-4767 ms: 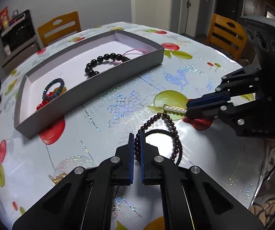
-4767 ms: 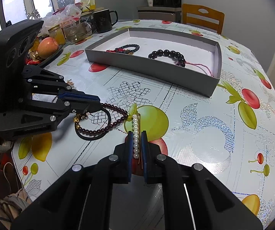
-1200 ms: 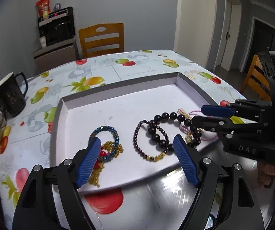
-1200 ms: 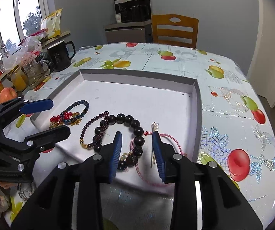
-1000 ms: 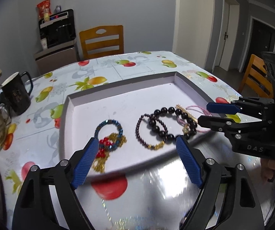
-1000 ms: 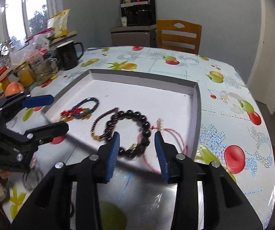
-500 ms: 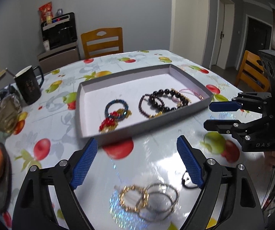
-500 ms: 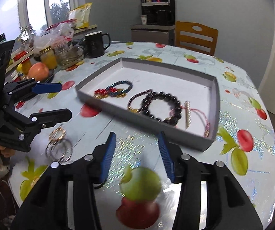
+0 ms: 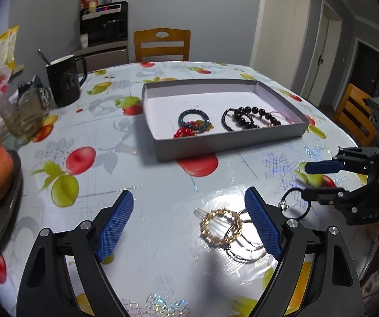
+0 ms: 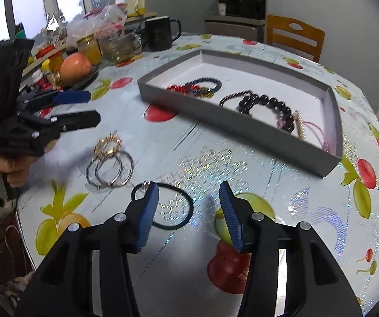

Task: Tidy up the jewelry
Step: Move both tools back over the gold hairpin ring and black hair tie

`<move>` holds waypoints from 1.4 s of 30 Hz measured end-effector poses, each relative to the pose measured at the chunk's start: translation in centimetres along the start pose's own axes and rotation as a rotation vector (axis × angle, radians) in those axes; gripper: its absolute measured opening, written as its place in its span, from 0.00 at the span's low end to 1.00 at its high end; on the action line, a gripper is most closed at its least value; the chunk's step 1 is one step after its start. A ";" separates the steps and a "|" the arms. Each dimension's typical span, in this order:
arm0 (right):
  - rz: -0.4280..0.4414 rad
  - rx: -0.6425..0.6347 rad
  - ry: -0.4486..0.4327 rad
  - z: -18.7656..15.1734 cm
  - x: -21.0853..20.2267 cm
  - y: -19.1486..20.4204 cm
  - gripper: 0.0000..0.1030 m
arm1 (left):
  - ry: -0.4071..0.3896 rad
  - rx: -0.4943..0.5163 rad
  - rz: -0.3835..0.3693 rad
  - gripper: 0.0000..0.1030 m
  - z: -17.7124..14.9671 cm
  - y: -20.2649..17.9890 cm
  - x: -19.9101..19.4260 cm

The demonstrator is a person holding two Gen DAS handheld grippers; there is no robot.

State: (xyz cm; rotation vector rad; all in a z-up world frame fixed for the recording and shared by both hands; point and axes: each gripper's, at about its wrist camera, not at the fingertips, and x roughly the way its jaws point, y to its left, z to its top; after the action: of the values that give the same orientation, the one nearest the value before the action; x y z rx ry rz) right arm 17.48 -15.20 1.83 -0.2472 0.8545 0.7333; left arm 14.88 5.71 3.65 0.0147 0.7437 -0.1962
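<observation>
— So, where is the jewelry lying?

— Some bracelets are sitting in the gray tray point(image 9: 229, 142). A gold bracelet point(image 9: 220, 226), silver bangles point(image 10: 110, 169) and a black band point(image 10: 172, 206) are waiting on the table point(image 9: 163, 185).

— Are the grippers holding anything?

— No. The left gripper point(image 9: 189, 222) is hanging wide open and the right gripper point(image 10: 189, 211) is gaping empty. I think picking up comes next, so each needs lowering around a ring.
</observation>
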 end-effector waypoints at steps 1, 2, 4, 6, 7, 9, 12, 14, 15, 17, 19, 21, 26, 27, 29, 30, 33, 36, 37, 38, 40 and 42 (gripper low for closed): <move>0.000 -0.003 0.005 0.0 0.2 0.1 0.47 | 0.002 0.001 -0.005 0.84 -0.2 -0.1 0.0; 0.001 -0.008 0.012 -0.1 0.3 0.2 0.47 | 0.004 0.002 -0.005 0.84 -0.3 -0.1 0.0; -0.002 -0.018 0.020 -0.1 0.5 0.4 0.47 | 0.006 0.010 -0.010 0.84 -0.5 -0.4 0.1; -0.004 -0.028 0.030 -0.2 0.7 0.6 0.47 | 0.010 0.016 -0.013 0.84 -0.6 -0.6 0.2; -0.006 -0.032 0.034 -0.2 0.8 0.7 0.47 | 0.013 0.021 -0.013 0.84 -0.6 -0.8 0.3; -0.009 -0.037 0.046 -0.3 1.1 0.7 0.43 | 0.016 0.026 -0.014 0.84 -0.6 -1.0 0.4; -0.019 -0.050 0.039 -0.2 1.2 0.9 0.23 | 0.017 0.028 -0.017 0.84 -0.6 -1.0 0.4; -0.022 -0.054 0.039 -0.2 1.1 0.8 0.18 | 0.017 0.024 -0.022 0.84 -0.7 -0.9 0.4; -0.023 -0.054 0.039 -0.2 1.2 0.8 0.15 | 0.018 0.022 -0.024 0.84 -0.7 -0.9 0.4; -0.029 -0.056 0.038 -0.3 1.1 0.6 0.11 | 0.022 0.019 -0.029 0.84 -0.7 -0.8 0.4; -0.039 -0.053 0.037 -0.3 1.1 0.4 0.11 | 0.028 0.018 -0.034 0.84 -0.9 -0.7 0.4; -0.045 -0.043 0.034 -0.3 1.1 -0.1 0.10 | 0.035 0.022 -0.040 0.84 -1.0 -0.8 0.4; -0.042 -0.012 0.029 -0.5 0.9 -1.0 0.09 | 0.055 0.047 -0.053 0.85 -1.5 -1.2 0.4; -0.042 -0.010 0.029 -0.5 0.9 -1.1 0.09 | 0.057 0.052 -0.055 0.85 -1.5 -1.3 0.4; -0.043 -0.010 0.029 -0.5 0.8 -1.0 0.09 | 0.059 0.069 -0.058 0.85 -1.7 -1.7 0.3; -0.042 -0.010 0.029 -0.5 0.8 -1.0 0.09 | 0.060 0.074 -0.059 0.85 -1.7 -1.8 0.3; -0.041 -0.008 0.029 -0.6 0.8 -1.0 0.09 | 0.067 0.083 -0.069 0.85 -1.8 -2.0 0.3; -0.041 -0.009 0.029 -0.6 0.8 -0.9 0.09 | 0.082 0.082 -0.084 0.86 -1.9 -2.0 0.5; -0.041 -0.009 0.029 -0.6 0.8 -0.9 0.09 | 0.086 0.085 -0.084 0.86 -1.9 -2.1 0.5; -0.041 -0.009 0.029 -0.6 0.8 -1.0 0.09 | 0.092 0.092 -0.083 0.86 -2.0 -2.2 0.6; -0.040 -0.008 0.029 -0.6 0.8 -1.0 0.09 | 0.103 0.105 -0.082 0.86 -2.0 -2.5 0.8; -0.040 -0.009 0.029 -0.6 0.8 -1.0 0.09 | 0.106 0.115 -0.082 0.86 -2.0 -2.7 0.9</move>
State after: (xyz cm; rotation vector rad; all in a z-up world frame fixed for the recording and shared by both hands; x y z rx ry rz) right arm 18.15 -15.77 0.75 -0.2826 0.8718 0.6973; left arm 13.71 3.04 1.72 0.1046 0.8389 -0.3176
